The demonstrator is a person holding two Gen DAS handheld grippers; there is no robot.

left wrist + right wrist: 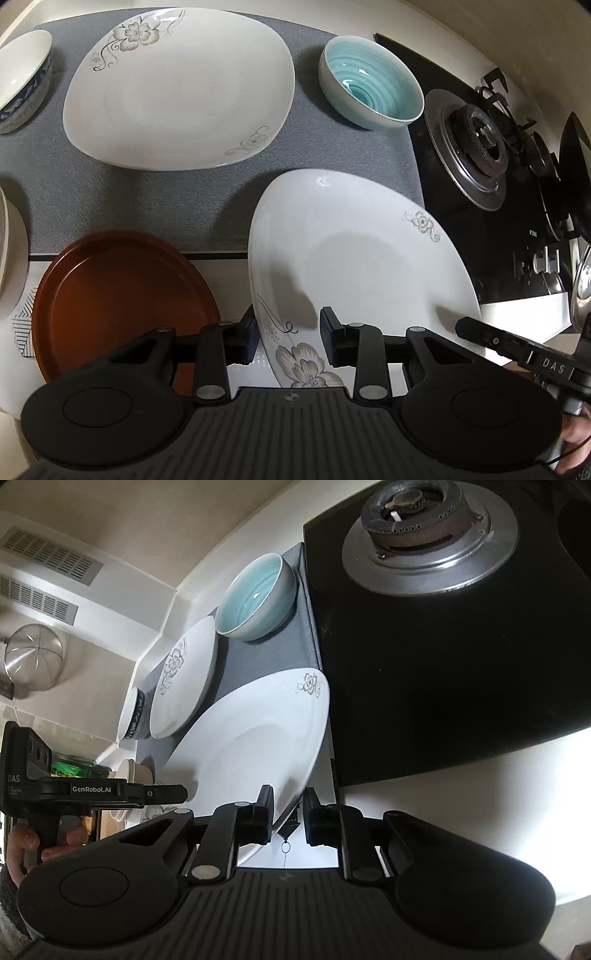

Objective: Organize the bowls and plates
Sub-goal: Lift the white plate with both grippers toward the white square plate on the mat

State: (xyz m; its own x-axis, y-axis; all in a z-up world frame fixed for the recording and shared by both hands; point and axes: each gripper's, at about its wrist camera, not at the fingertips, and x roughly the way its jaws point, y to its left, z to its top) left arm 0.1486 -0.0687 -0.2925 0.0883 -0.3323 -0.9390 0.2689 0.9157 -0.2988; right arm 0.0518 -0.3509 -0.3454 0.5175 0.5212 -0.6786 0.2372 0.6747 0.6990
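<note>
A: Plates/bowls status: nothing stacked or nested as far as visible, est. early stage. Near plate point(362, 258) lies just ahead of L gripper point(288, 341), half on grey mat point(110, 199), half over the counter edge. Far plate point(177, 88) is further ahead, flat on mat. Teal bowl point(371, 81) ahead-right, blue-pattern bowl point(22, 81) far ahead-left, brown plate point(122, 295) directly left of the fingers.

B: Gripper states?

A: L: fingers apart, straddling near plate's flowered rim, not clamped; contact w/ rim can't be confirmed. R gripper point(288, 818): fingers apart, the same plate's opposite rim sits in the gap; left finger looks close to or on it, right one off it.

B: Remaining work?

A: All of it, by est.: stack the two white plates, place brown plate, nest bowls. Near plate looks like current item, both tools at its edges.

B: View differences?

A: L view only: brown plate, plus part of another white dish point(11, 258) at far left. R view only: plate rim raised off counter near R fingers, a white cup-like item point(135, 775) beyond the plate, strainer point(33, 657) on wall. Stove burner point(428, 535) is ahead-right in both.
</note>
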